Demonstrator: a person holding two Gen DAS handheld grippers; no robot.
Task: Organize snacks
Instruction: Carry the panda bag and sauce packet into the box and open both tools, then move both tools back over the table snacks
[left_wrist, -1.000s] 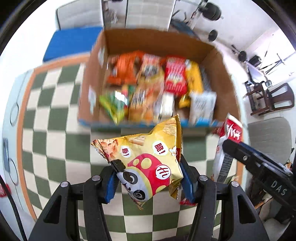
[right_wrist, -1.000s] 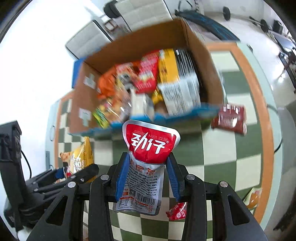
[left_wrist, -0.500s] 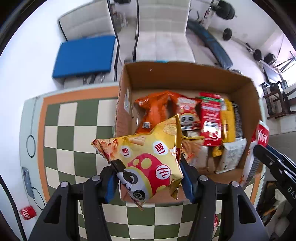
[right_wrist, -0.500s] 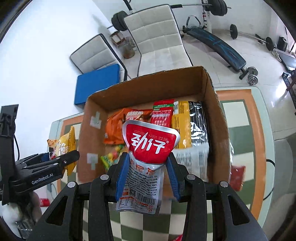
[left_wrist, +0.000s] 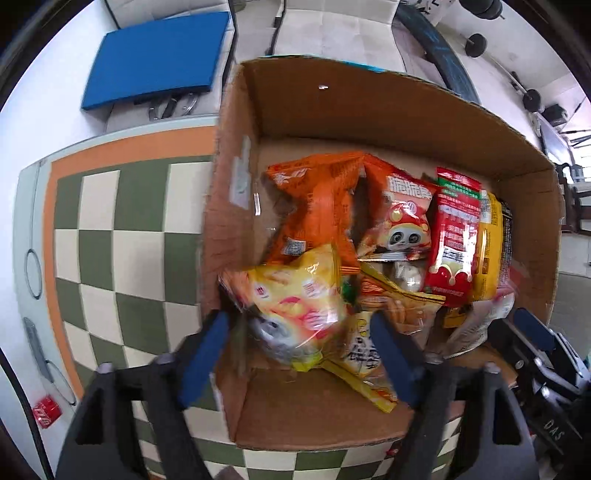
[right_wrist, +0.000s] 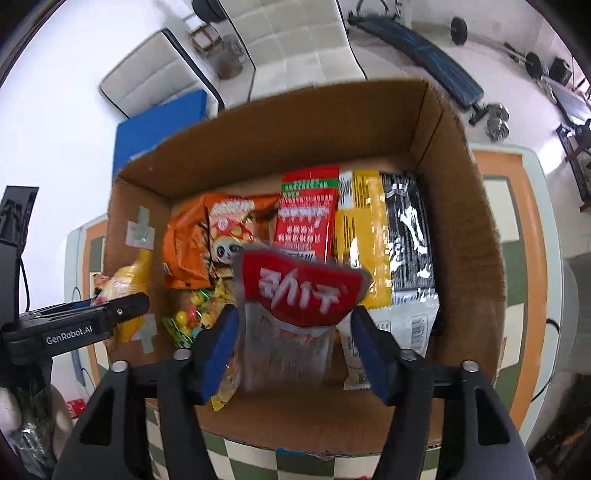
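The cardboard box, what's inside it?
The cardboard box holds snack packets: an orange bag, a yellow packet, a black packet. The packets hide what lies underneath.

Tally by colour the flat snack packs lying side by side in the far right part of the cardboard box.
Red pack with a green top edge: 1
Yellow pack: 1
Black pack with white print: 1
Total: 3

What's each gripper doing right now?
Left gripper: just opened, yellow panda bag loose between them.
Right gripper: just opened, red-topped pouch released.
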